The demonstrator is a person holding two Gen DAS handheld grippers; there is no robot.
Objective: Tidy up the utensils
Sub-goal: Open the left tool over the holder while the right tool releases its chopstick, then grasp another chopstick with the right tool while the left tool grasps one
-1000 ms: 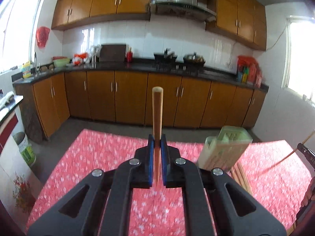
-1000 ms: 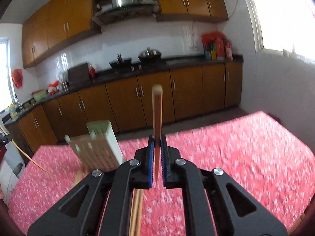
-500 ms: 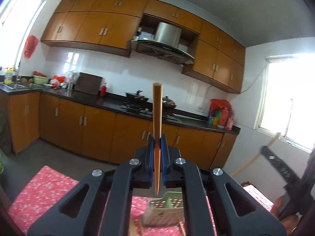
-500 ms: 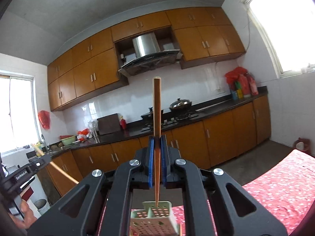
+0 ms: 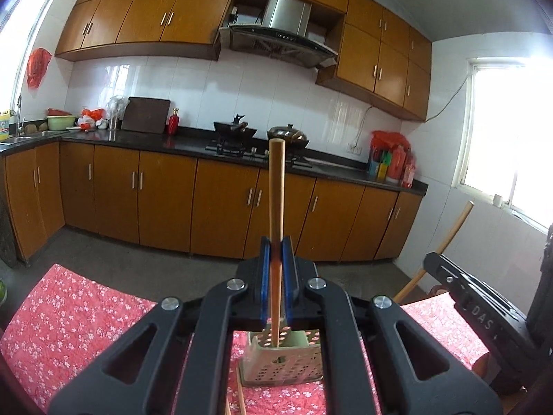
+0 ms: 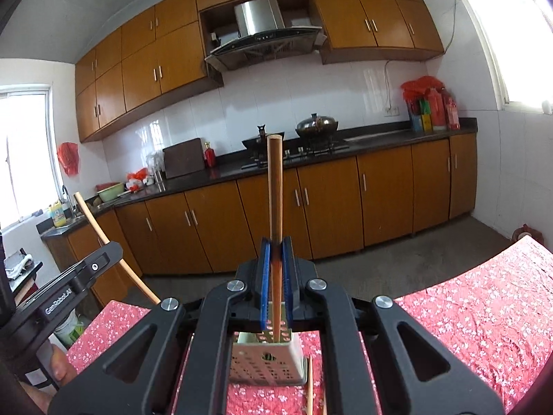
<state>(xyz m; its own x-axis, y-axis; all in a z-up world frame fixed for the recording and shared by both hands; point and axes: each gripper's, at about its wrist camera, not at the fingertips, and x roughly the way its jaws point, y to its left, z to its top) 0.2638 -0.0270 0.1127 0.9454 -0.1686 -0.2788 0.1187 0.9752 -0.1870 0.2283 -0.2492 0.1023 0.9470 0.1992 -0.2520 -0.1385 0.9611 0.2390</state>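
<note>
Daylight fills the kitchen from windows on both sides; the right window (image 5: 511, 131) in the left wrist view is blown out to white, as is the window (image 6: 511, 17) at the upper right of the right wrist view. The white wall tiles (image 5: 193, 93) carry soft reflections, and the dark counter (image 6: 380, 136) shows a glossy sheen. Both views are sharp, with strong fisheye bending of the cabinets (image 5: 155, 10) and black vignetting in the corners. The near black tool arms are dark and slightly soft.
</note>
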